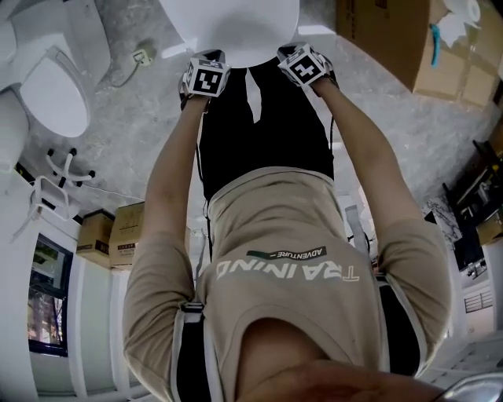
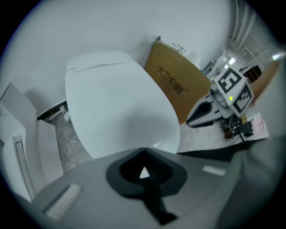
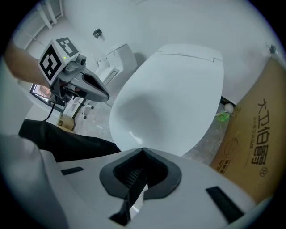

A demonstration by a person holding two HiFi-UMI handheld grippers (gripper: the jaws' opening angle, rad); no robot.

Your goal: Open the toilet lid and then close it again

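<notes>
The white toilet lid (image 1: 236, 23) lies flat and closed at the top of the head view, and it fills the left gripper view (image 2: 116, 103) and the right gripper view (image 3: 170, 98). My left gripper (image 1: 206, 78) and right gripper (image 1: 305, 67) are held side by side at the lid's front edge. In its own view the left gripper (image 2: 144, 152) is shut with nothing between the jaws, its tip just short of the lid's rim. The right gripper (image 3: 143, 150) is likewise shut and holds nothing. Each gripper shows in the other's view, the right gripper (image 2: 190, 120) and the left gripper (image 3: 105, 96).
A large brown cardboard box (image 2: 178, 85) (image 3: 254, 147) leans against the wall beside the toilet. Another white toilet (image 1: 51, 90) stands at the left. Small cardboard boxes (image 1: 118, 232) sit on the floor. A small green item (image 3: 222, 116) lies behind the toilet.
</notes>
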